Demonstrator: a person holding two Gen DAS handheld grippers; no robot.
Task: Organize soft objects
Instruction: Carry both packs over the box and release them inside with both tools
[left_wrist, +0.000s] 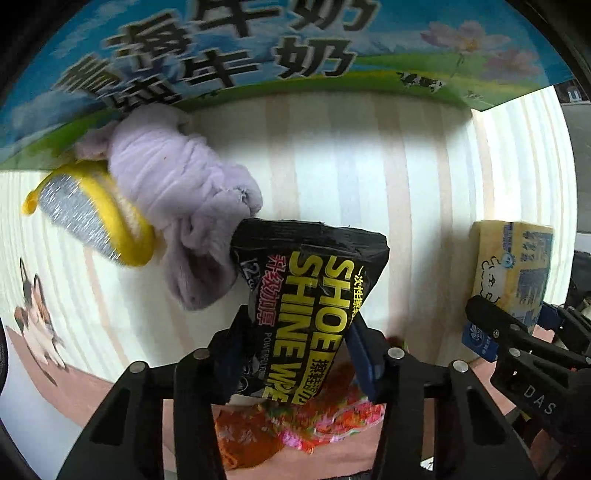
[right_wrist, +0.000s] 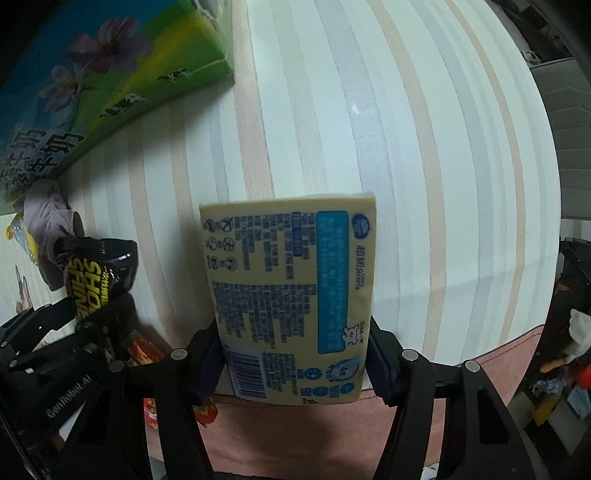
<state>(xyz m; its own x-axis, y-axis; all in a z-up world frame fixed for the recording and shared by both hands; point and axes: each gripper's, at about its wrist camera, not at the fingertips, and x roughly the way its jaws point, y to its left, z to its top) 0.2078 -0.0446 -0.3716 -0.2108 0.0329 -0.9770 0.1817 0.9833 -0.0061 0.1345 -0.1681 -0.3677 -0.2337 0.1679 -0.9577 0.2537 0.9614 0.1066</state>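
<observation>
My left gripper (left_wrist: 299, 354) is shut on a black "Shoe Shine Wipe" pack (left_wrist: 310, 295) and holds it above the striped cloth, its far end near a lilac cloth bundle (left_wrist: 177, 184). A yellow-rimmed silver scrubbing pad (left_wrist: 88, 218) lies against that bundle. My right gripper (right_wrist: 295, 354) is shut on a yellow tissue pack (right_wrist: 291, 295), held over the striped surface. The tissue pack also shows at the right of the left wrist view (left_wrist: 513, 273), and the wipe pack at the left of the right wrist view (right_wrist: 96, 277).
A large blue and green milk carton box (left_wrist: 258, 48) stands along the far side; it also shows in the right wrist view (right_wrist: 110, 81). A striped cloth (right_wrist: 406, 147) covers the surface. A red and orange patterned fabric (left_wrist: 295, 424) lies under my left gripper.
</observation>
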